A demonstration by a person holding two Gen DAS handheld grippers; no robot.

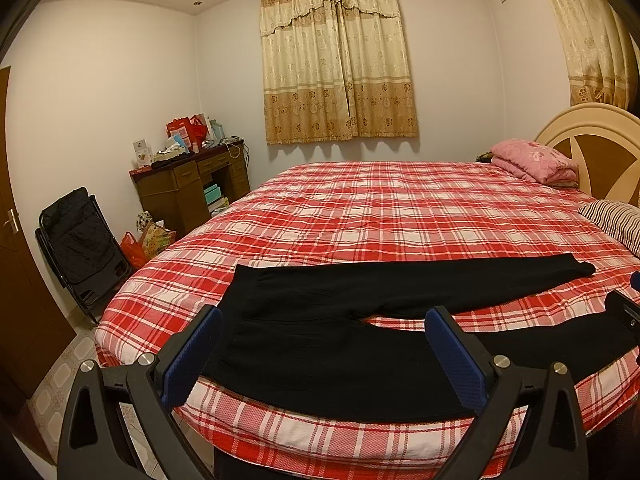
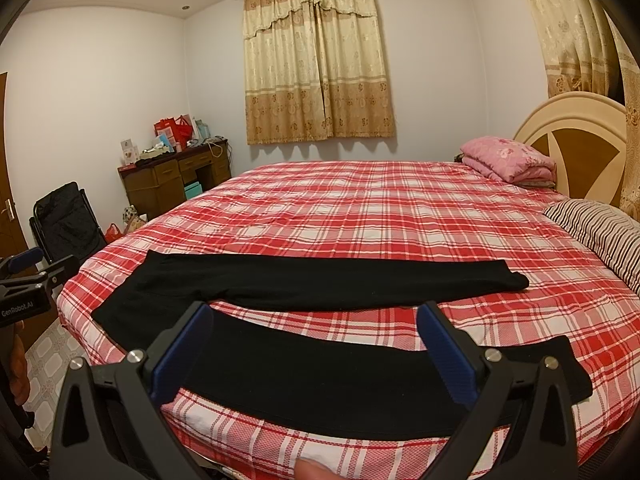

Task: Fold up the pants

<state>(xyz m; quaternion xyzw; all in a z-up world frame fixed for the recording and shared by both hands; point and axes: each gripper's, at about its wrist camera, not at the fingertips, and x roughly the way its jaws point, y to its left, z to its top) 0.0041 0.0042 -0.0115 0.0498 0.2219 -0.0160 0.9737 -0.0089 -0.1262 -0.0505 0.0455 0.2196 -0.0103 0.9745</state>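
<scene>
Black pants [image 1: 320, 312] lie flat on the red plaid bed [image 1: 380, 208], waist at the left, both legs spread out to the right. In the right wrist view the pants [image 2: 320, 280] show a far leg and a near leg [image 2: 340, 380] with a strip of bedspread between them. My left gripper [image 1: 324, 344] is open and empty, above the waist and crotch area at the bed's near edge. My right gripper [image 2: 316, 340] is open and empty, above the near leg. The left gripper also shows at the left edge of the right wrist view [image 2: 28, 284].
A pink folded quilt [image 1: 536, 160] and a striped pillow [image 1: 616, 224] lie by the headboard [image 1: 600, 140] at the right. A cluttered wooden desk [image 1: 192, 184], a black folding chair [image 1: 80, 240] and bags stand on the floor at the left. A curtained window is at the back.
</scene>
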